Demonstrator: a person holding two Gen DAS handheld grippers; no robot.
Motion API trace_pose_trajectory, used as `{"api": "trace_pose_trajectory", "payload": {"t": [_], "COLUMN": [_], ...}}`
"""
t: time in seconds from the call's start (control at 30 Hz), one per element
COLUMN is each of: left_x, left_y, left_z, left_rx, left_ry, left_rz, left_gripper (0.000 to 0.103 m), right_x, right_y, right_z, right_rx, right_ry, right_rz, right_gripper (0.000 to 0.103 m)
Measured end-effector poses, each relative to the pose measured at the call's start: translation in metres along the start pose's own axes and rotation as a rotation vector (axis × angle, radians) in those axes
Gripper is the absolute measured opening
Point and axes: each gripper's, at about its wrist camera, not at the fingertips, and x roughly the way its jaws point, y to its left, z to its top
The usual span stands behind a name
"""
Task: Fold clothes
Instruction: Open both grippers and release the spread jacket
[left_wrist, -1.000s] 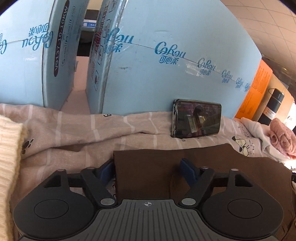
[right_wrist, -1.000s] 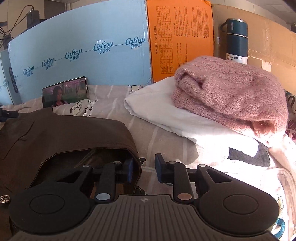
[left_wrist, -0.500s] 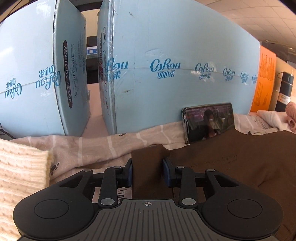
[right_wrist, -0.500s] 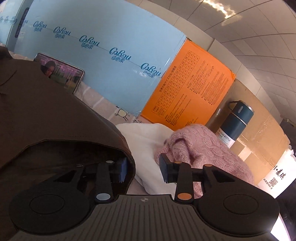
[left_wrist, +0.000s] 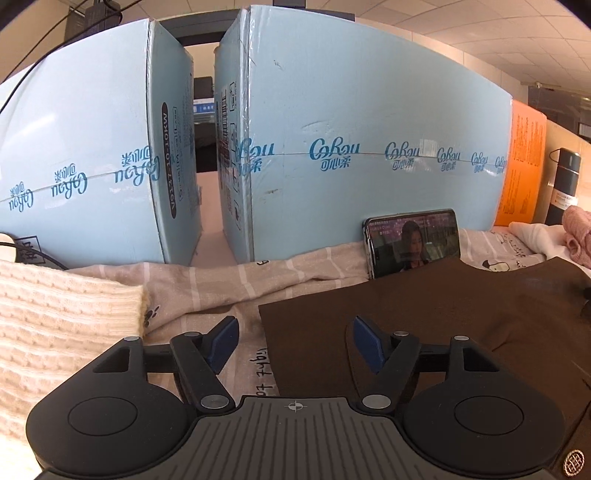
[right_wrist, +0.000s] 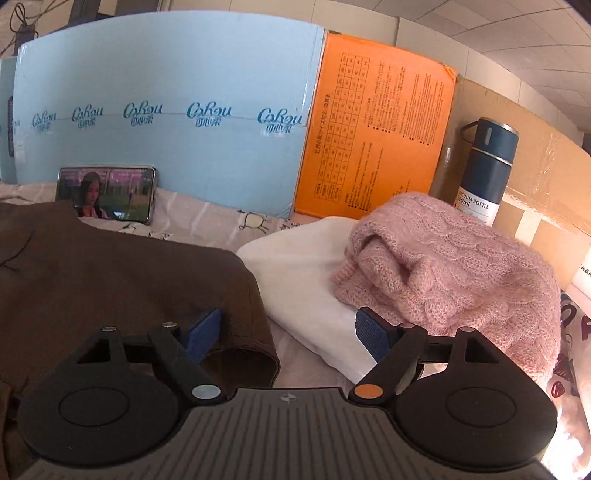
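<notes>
A dark brown garment (left_wrist: 424, 306) lies flat on the striped pink sheet (left_wrist: 229, 280). Its left corner sits between the fingers of my left gripper (left_wrist: 295, 341), whose jaws are opening and stand apart from the cloth. In the right wrist view the same brown garment (right_wrist: 122, 266) ends in a folded hem at its right edge. My right gripper (right_wrist: 288, 332) hangs over that hem; its jaws are opening too, the left blue pad over the cloth, the right pad clear of it. A folded pink knit sweater (right_wrist: 450, 273) rests on a folded white garment (right_wrist: 306, 273).
A cream knit garment (left_wrist: 62, 325) lies at the left. A phone (left_wrist: 413, 242) leans on pale blue cartons (left_wrist: 369, 147). An orange box (right_wrist: 373, 133), a dark vacuum bottle (right_wrist: 484, 170) and brown cardboard (right_wrist: 546, 192) line the back right.
Both grippers have let go of the brown garment and opened wide. The garment's edges now lie flat on the sheet. The right view has levelled back from its upward tilt.
</notes>
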Motion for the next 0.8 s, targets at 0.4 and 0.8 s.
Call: {"api": "trace_pose_trajectory", "payload": {"t": [0.4,0.8], "left_x": [-0.119,-0.124], "left_y": [-0.014,-0.040], "left_z": [-0.077,-0.099], "left_rx": [-0.081,0.003], "left_ry": [0.028,0.098], "left_rz": [-0.216,-0.196], "left_gripper": [0.080,0.039], "right_x": [-0.081,-0.086], "right_y": [0.020,0.087], "right_z": [0.003,-0.038], "right_rx": [0.072,0.056], "right_ry": [-0.126,0.068], "right_rz": [0.205,0.527], "right_gripper": [0.079,0.047]}}
